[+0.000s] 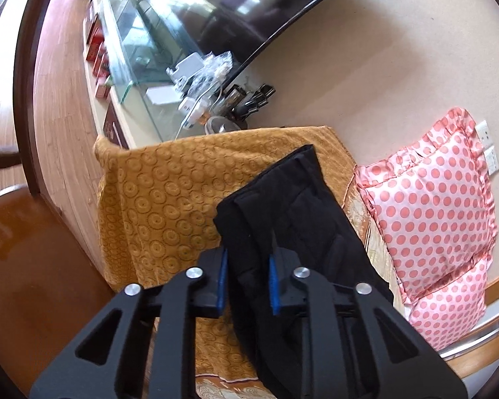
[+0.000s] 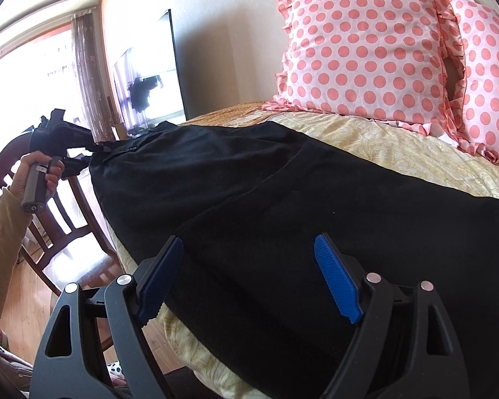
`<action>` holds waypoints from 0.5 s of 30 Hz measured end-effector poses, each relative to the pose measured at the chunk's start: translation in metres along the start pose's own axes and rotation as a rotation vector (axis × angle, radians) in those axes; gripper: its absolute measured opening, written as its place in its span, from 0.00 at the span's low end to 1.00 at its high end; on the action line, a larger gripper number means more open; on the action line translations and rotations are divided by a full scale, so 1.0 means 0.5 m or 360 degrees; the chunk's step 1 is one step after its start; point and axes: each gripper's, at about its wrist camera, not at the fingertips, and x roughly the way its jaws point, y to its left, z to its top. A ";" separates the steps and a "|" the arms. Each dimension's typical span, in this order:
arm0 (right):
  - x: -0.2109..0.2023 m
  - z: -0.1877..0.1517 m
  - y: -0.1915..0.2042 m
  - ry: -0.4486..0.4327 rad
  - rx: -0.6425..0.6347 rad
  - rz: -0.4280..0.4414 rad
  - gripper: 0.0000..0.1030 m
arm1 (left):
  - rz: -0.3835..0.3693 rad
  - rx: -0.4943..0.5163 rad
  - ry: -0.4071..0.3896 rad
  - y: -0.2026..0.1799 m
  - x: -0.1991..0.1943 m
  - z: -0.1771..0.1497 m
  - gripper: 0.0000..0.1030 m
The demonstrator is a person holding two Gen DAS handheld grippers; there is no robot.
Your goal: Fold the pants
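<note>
1. blue-padded left tongs [image 1: 248, 281] pinch a fold of the black pants [image 1: 292, 219] at one end of the garment, the cloth bunched between the two pads.
2. right tongs [image 2: 249, 279] stand spread wide over the other end of the pants [image 2: 249, 179], pads apart, with cloth between them but no pad pressing on it.
3. pants lie stretched lengthwise along the near edge of the bed [image 2: 399, 153], on a pale yellow patterned cover.
4. from the right wrist view, a hand [image 2: 40, 173] in a tan sleeve grips the handle of the left tongs at the far end of the pants.
5. two pink polka-dot pillows [image 2: 362, 43] lean against the wall behind the pants.
6. a mustard circle-patterned blanket [image 1: 163, 193] covers the bed's end beside the pants.
</note>
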 end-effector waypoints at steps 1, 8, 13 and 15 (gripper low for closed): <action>-0.008 -0.004 -0.003 -0.0013 0.0007 0.0005 0.81 | 0.0017 0.0048 -0.0029 -0.016 -0.008 -0.002 0.16; -0.064 -0.037 -0.033 -0.0082 0.0083 0.0040 0.81 | -0.0063 0.0514 -0.0199 -0.202 -0.086 -0.045 0.15; -0.125 -0.065 -0.051 -0.0150 0.0128 0.0054 0.86 | -0.0274 0.0820 -0.0171 -0.385 -0.125 -0.118 0.15; -0.148 -0.074 -0.053 -0.0168 0.0131 0.0045 0.93 | -0.0381 0.0901 -0.0129 -0.446 -0.135 -0.152 0.15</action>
